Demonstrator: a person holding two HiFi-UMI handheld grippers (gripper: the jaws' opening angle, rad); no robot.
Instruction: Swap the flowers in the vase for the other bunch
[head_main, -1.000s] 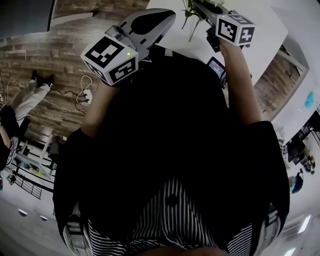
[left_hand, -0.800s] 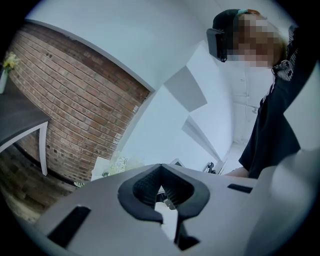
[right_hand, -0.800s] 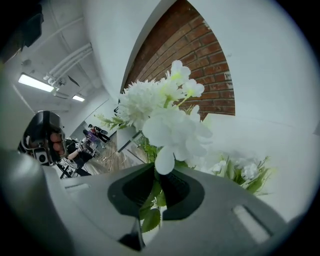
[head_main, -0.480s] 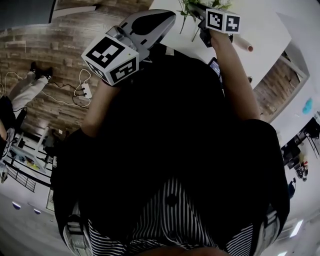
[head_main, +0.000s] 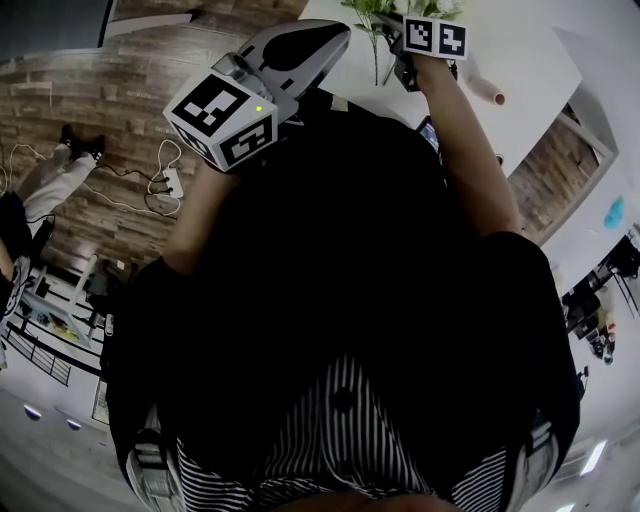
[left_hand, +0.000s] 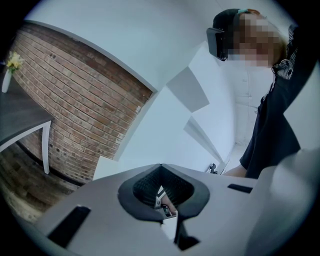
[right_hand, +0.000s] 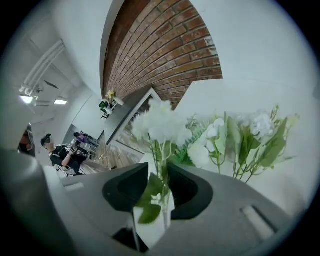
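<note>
The right tongs (right_hand: 158, 172) stand narrowly apart. Their jaws have just been opening, and thin stems and leaves of a white flower bunch (right_hand: 161, 124) run up between them without being pinched. The left tongs (left_hand: 161, 172) are closed and empty, held level well away from the flowers.

With the grip this loose, the bunch could slide or topple sideways. If the tongs close again off-centre, they may crush a leaf instead of catching the stems. A second white bunch (right_hand: 250, 132) stands just beside, so a careless move could snag it too.

The vase cannot be made out in any view, so which bunch belongs in it is unclear. In the head view the person's dark torso fills most of the picture, and the white bench (head_main: 520, 60) and flowers are cut off at the top edge.
</note>
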